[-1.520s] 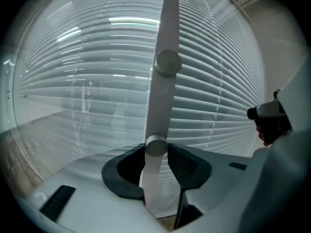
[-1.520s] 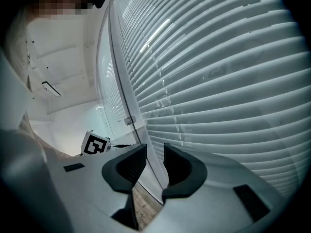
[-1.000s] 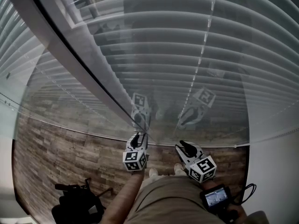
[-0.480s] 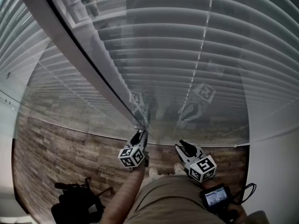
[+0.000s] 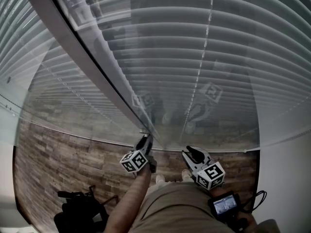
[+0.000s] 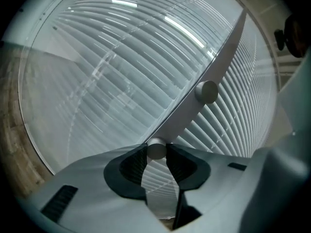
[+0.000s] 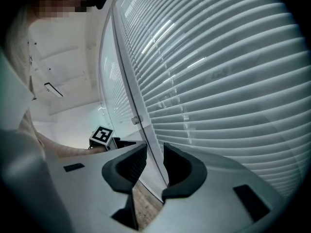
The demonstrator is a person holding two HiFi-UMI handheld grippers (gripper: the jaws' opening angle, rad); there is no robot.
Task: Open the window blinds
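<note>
the blinds (image 5: 194, 57) hang behind the glass, slats flat and overlapped, so they look shut and no opening shows yet. the left gripper (image 5: 145, 141) has its jaws, which have just been closing, pressed on the small round knob (image 6: 156, 148) on the frame (image 5: 92, 72). turning it seems the step in hand. the right gripper (image 7: 154, 155) waits beside, jaws apart and empty.

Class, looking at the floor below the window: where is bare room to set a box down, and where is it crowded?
Bare: wooden floor between the window's foot and the black bag, left of the person's leg. Crowded: around the bag and shoes.
</note>
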